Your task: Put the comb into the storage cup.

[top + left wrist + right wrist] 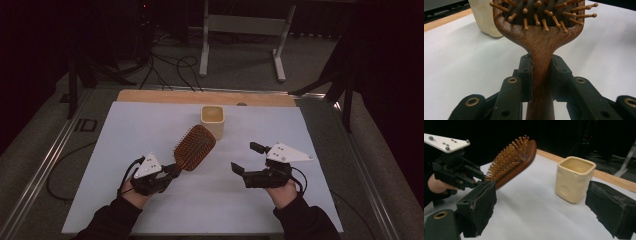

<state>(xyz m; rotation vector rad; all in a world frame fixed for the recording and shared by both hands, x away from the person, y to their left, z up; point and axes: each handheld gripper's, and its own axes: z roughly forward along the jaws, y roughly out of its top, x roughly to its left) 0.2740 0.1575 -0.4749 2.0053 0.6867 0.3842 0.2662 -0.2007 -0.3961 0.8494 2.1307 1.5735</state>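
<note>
From the high view, the left gripper (172, 171) holds a brown wooden paddle hairbrush with little wooden pins (194, 147) by its handle. The brush head is lifted off the white table sheet (150, 130) and points up toward a small cream square cup (213, 121) that stands near the far edge. The brush head is just beside the cup, and I cannot tell from here if they touch. The right gripper (247, 157) hangs over the sheet, apart from the brush, with its jaws spread and nothing in them.

In the left gripper view, the two black jaws squeeze the thin neck of the hairbrush (541, 62), right under the wide head. The pins face the camera. The cream cup (485, 17) sits behind the brush at the top left.

In the right gripper view, the right gripper's own jaws stand wide with only the white sheet (531, 202) between them. Farther off, the left gripper (477, 178) holds the hairbrush (511, 161) tilted up, pins facing down to the sheet. The cup (574, 178) stands upright and empty.

I think the brush is light and stiff. The smooth wood could slip or twist, so the narrow handle is the best place to grab. The pins look thin and could snap if pinched.
</note>
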